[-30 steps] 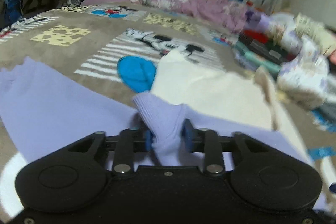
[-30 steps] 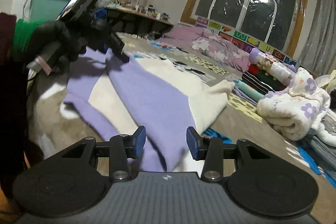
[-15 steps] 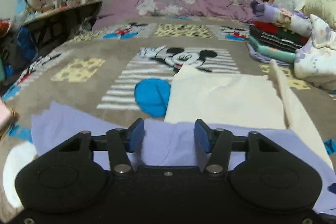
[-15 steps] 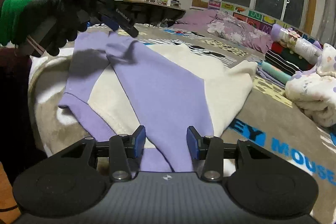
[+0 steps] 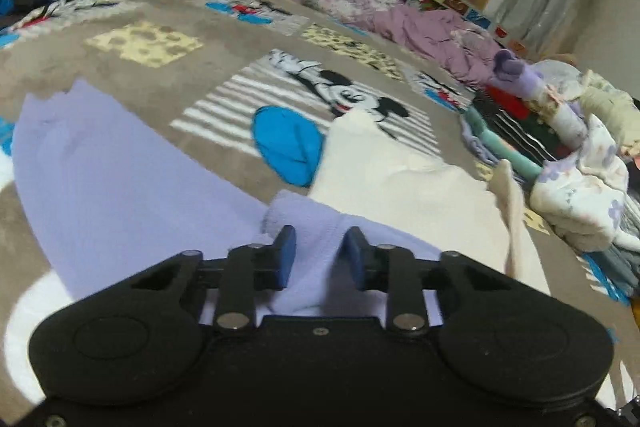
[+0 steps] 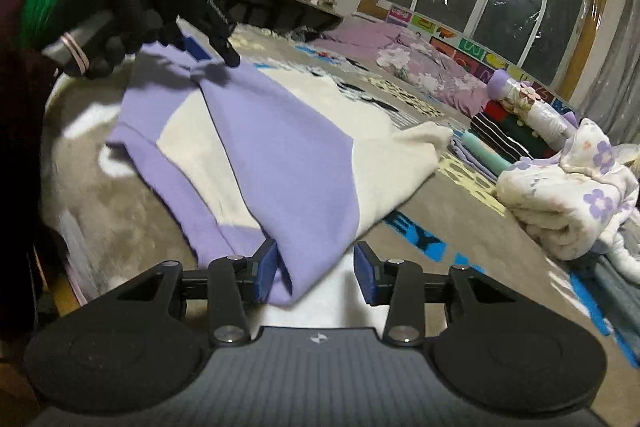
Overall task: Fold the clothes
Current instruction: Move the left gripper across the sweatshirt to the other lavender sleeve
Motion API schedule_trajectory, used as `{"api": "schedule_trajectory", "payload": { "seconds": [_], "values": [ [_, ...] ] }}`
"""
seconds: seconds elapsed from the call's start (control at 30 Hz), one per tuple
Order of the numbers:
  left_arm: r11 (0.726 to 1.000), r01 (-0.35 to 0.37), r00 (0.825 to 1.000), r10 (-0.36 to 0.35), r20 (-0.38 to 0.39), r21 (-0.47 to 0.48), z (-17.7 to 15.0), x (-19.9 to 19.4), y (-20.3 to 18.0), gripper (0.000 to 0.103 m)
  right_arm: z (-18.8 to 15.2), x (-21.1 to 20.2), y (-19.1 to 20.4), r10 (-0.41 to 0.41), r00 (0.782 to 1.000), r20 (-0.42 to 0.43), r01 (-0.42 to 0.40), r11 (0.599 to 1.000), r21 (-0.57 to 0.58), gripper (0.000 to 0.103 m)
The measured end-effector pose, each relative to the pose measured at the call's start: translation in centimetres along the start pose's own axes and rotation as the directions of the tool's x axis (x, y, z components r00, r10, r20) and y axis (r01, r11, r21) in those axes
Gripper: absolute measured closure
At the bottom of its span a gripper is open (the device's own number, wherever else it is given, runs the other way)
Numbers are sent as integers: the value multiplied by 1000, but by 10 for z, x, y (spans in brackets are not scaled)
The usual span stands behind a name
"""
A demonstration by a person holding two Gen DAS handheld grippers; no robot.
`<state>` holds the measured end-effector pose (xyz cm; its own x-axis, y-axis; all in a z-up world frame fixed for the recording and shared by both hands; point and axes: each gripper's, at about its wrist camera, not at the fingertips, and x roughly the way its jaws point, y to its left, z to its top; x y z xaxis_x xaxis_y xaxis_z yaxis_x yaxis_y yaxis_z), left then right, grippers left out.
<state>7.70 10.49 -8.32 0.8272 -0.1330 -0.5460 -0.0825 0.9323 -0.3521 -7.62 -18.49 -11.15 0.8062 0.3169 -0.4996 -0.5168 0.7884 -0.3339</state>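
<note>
A cream sweater (image 6: 320,115) with lavender sleeves lies spread on the Mickey Mouse blanket (image 5: 152,79). One lavender sleeve (image 6: 280,163) is folded across its body. My left gripper (image 5: 318,247) is shut on a bunched lavender cuff (image 5: 312,227); it also shows in the right wrist view (image 6: 212,47), held by a black-gloved hand at the sweater's far end. My right gripper (image 6: 316,267) is open, its jaws either side of the sleeve's near end without pinching it. In the left wrist view the cream body (image 5: 408,195) lies ahead, a flat lavender sleeve (image 5: 112,187) to the left.
A stack of folded clothes (image 6: 516,135) and a floral bundle (image 6: 572,195) lie at the right. A purple quilt (image 5: 360,3) lies under the window. A cluttered dark desk (image 6: 276,3) stands at the back left.
My left gripper opened half a second ago and has closed again on the lavender cuff, bunching it. My right gripper has stayed open by the sleeve's near end.
</note>
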Motion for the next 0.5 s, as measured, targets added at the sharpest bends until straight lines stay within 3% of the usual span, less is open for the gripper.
{"api": "schedule_trajectory", "payload": {
  "seconds": [0.13, 0.2, 0.4, 0.43, 0.5],
  "values": [
    [998, 69, 997, -69, 28, -7, 5, -7, -6, 82, -6, -3, -17, 10, 999, -42, -4, 990, 143, 68],
    [998, 68, 997, -68, 28, 5, 4, -8, -9, 82, -9, -5, -20, 11, 999, -46, -3, 985, 174, 68],
    [996, 77, 997, -77, 4, 34, -2, -4, -14, 82, -2, -6, 16, -54, 998, 19, 55, 997, -58, 68],
    [996, 75, 997, -76, 0, 46, -2, -4, -15, 82, 0, -4, 18, -60, 998, 16, 61, 995, -75, 70],
    [995, 72, 997, -71, -8, 68, -3, -4, -17, 82, 1, 0, 16, -70, 997, -23, 69, 996, -63, 87]
  ]
}}
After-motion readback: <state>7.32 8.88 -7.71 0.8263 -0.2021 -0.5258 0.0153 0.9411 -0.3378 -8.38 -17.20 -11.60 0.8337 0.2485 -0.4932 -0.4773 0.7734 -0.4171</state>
